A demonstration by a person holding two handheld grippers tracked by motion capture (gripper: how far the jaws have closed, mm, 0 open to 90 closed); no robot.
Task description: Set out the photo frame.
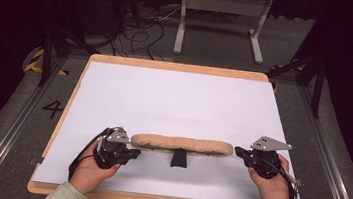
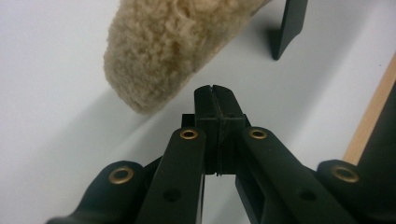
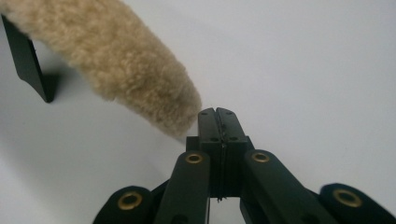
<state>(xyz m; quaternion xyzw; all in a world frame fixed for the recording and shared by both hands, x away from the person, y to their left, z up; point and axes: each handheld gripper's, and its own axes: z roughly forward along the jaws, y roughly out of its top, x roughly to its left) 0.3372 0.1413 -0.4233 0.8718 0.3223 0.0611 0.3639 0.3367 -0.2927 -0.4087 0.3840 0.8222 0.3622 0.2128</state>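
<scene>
Two hand-held grippers at either end of a fleecy tan pad [image 1: 182,144] on a white table [image 1: 174,99].

The high view gives the whole layout: the pad lies crosswise near the table's front edge on a black stand [image 1: 179,158], the left gripper [image 1: 134,152] just off its left end, the right gripper [image 1: 237,150] just off its right end. The left gripper view [image 2: 215,95] and right gripper view [image 3: 217,119] add that each pair of jaws is pressed together with nothing between, tips beside the fleece.
</scene>
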